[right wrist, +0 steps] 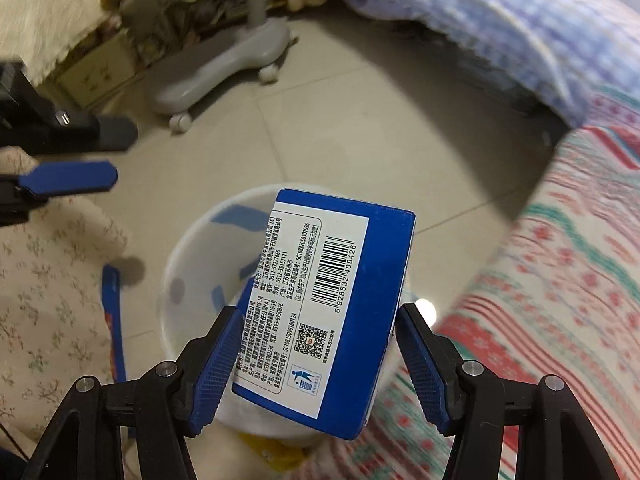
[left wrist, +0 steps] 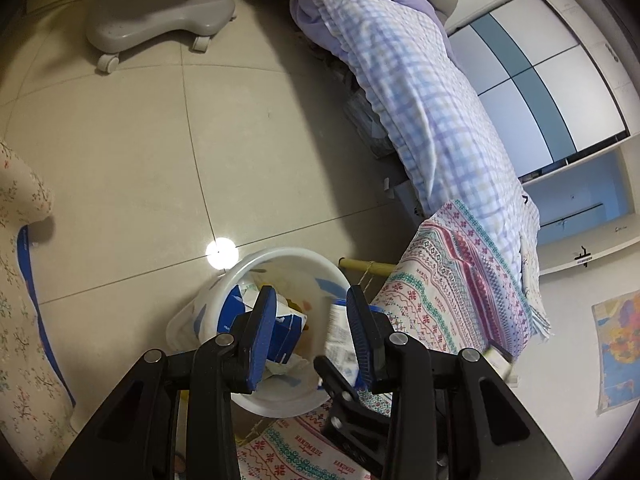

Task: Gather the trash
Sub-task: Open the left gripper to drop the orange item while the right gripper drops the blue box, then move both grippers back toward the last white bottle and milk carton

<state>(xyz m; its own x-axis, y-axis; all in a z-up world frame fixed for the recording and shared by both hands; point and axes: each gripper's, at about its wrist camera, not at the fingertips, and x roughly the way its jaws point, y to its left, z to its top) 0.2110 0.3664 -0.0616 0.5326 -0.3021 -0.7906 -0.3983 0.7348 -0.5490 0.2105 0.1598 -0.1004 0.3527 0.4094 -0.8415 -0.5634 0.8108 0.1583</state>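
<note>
My right gripper [right wrist: 318, 310] is shut on a blue and white carton [right wrist: 328, 304] with a barcode, held tilted above the white plastic bin [right wrist: 188, 276]. In the left wrist view the same bin [left wrist: 280, 255] stands on the tiles and holds several crumpled blue and white cartons [left wrist: 286, 332] and wrappers. My left gripper [left wrist: 311, 291] hovers over the bin, open, with nothing between its blue pads [left wrist: 262, 336]. The right wrist view shows the left gripper [right wrist: 124, 156] off to the left of the bin, jaws apart.
A grey wheeled base [left wrist: 160, 20] stands on the tiled floor [left wrist: 120, 160] beyond the bin. A bed with a checked blanket [left wrist: 420, 112] and a patterned cloth [left wrist: 460, 280] lies right of the bin. Floral fabric [left wrist: 20, 300] hangs at the left.
</note>
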